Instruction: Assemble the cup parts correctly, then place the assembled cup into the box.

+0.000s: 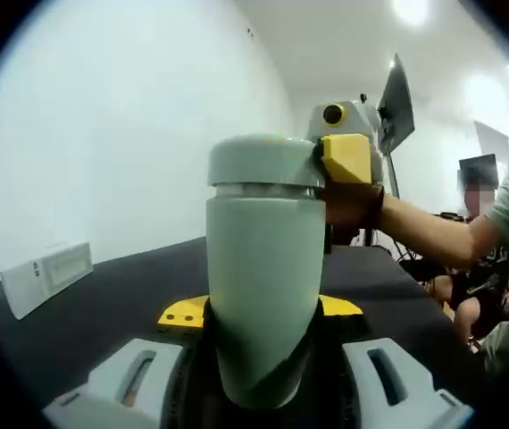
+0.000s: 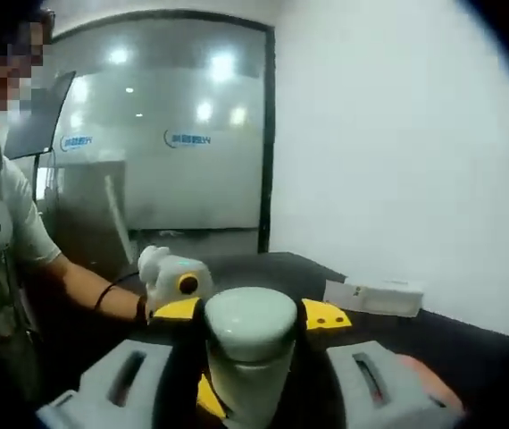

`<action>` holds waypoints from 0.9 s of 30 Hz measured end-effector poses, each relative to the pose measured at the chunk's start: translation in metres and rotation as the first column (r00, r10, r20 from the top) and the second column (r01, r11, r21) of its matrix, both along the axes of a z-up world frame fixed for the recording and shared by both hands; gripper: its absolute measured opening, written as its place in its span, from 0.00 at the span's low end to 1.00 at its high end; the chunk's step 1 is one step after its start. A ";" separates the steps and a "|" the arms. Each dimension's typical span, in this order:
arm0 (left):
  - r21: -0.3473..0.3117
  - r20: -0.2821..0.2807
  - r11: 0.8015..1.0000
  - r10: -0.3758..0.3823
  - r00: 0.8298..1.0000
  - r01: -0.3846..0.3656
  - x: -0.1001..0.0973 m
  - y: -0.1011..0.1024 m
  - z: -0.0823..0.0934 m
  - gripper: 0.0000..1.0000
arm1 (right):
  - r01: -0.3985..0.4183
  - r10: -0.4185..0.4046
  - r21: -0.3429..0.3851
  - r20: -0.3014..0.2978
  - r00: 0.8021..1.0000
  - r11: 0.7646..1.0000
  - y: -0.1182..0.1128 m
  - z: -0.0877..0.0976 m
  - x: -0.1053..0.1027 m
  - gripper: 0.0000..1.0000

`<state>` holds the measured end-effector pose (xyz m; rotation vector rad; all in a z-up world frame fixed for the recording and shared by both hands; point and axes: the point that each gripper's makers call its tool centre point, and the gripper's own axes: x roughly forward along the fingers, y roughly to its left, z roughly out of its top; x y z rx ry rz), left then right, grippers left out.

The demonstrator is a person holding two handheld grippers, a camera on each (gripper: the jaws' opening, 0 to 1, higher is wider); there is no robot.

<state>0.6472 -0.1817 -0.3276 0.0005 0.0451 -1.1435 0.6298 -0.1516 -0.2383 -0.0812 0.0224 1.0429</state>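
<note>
A pale green cup body (image 1: 263,286) stands upright between the yellow-tipped jaws of my left gripper (image 1: 259,311), which is shut on it. Its grey-green lid (image 1: 263,161) sits on top of the body. My right gripper (image 1: 348,152) reaches in from the right, with a yellow pad pressed against the lid's side. In the right gripper view I look down on the lid (image 2: 250,322), and my right gripper (image 2: 253,313) is shut on it with a yellow tip on each side. The left gripper (image 2: 174,279) shows behind the cup, held by a hand.
A dark table (image 1: 120,295) lies under the cup. A flat white box (image 1: 47,277) (image 2: 375,297) rests near the white wall. A person's arm (image 1: 424,228) crosses at the right. A glass wall (image 2: 174,134) stands behind.
</note>
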 end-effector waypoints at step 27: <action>-0.005 -0.001 1.000 -0.001 1.000 0.001 0.001 0.002 0.000 0.39 | -0.347 0.348 -0.093 -0.004 0.938 0.933 -0.004 0.017 -0.015 0.47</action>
